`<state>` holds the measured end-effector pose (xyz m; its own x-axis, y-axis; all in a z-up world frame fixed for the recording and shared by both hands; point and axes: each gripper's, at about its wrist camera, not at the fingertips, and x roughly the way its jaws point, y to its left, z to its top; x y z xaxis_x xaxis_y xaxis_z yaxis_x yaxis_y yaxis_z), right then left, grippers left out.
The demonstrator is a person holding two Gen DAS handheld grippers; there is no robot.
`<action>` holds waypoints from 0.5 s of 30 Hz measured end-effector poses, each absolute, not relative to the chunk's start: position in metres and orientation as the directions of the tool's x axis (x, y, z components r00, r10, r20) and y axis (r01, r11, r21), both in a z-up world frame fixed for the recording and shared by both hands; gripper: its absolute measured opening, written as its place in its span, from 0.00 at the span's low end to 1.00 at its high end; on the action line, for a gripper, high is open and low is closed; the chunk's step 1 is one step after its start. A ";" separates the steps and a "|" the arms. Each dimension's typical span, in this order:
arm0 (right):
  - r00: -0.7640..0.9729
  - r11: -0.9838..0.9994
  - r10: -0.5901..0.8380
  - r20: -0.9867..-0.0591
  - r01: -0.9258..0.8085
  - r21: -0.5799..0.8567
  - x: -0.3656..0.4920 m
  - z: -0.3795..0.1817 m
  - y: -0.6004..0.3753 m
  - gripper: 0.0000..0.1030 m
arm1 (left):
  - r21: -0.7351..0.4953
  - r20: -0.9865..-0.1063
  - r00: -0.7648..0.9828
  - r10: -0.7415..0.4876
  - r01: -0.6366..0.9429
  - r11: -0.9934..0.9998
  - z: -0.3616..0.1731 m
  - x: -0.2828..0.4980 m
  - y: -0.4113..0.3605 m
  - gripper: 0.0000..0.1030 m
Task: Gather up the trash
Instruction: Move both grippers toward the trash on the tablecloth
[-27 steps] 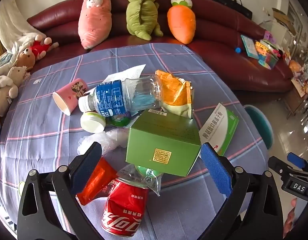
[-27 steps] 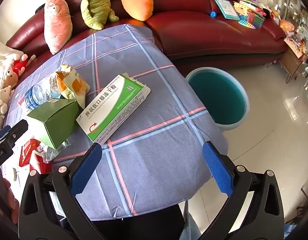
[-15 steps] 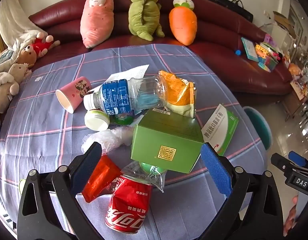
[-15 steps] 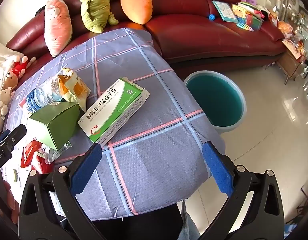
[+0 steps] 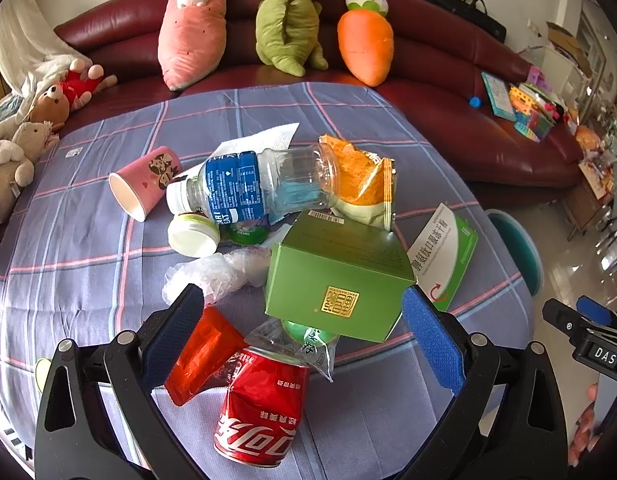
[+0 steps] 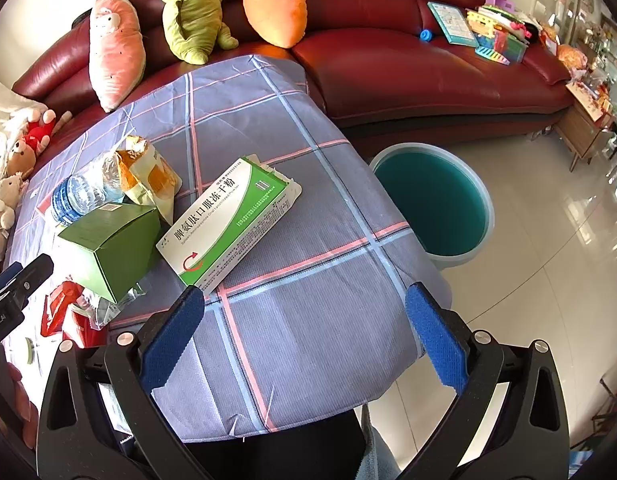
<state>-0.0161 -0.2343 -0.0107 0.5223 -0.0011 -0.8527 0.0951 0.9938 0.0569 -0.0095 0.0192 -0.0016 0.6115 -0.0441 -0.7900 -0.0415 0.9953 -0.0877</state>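
Trash pile: a heap gathered on the checked cloth of the desk (image 5: 88, 248), none of it yet in the teal bin (image 6: 432, 200), which stands on the floor just off the desk's right edge.
Left of pile: a pink paper cup (image 5: 142, 182) lies on its side, mouth toward the camera; beside it a clear water bottle (image 5: 252, 188) with a blue label rests across a white-lidded pot (image 5: 193, 235).
Middle of pile: crumpled clear plastic (image 5: 216, 272), a red wrapper (image 5: 200, 354) and a dented red cola can (image 5: 264, 408) lie nearest; the can is judged light and easily rolled.
Right of pile: an orange snack bag (image 5: 362, 184), a green carton (image 5: 340, 276) and a flat green-and-white medicine box (image 6: 228, 220).
Left gripper (image 5: 304, 334): spread fully wide, nothing held, tilted down over the can and carton.
Right gripper (image 6: 304, 336): equally wide and empty, over bare cloth near the medicine box.
Advice: one item should be taken at a time; the carton is best spanned across its narrower faces and lifted clear, so that the wrapper beneath is not dragged along.
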 end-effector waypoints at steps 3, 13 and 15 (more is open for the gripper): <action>0.518 0.994 -0.002 -0.855 0.095 0.055 -0.014 -0.012 -0.234 0.94 | -0.088 -0.794 0.606 -0.045 -0.042 0.995 -0.004 -0.008 0.021 0.96; 0.508 0.994 0.001 -0.862 0.091 0.054 -0.008 -0.017 -0.230 0.94 | -0.080 -0.805 0.591 -0.044 -0.035 0.996 -0.010 -0.004 0.025 0.96; 0.506 0.994 -0.001 -0.863 0.091 0.052 -0.006 -0.018 -0.229 0.94 | -0.084 -0.806 0.590 -0.047 -0.035 0.996 -0.010 -0.003 0.025 0.96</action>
<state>-0.0062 -0.2291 -0.0181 0.5059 -0.0009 -0.8626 0.0911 0.9945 0.0523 -0.0035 0.0254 -0.0103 0.5904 -0.0472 -0.8057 -0.0352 0.9958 -0.0842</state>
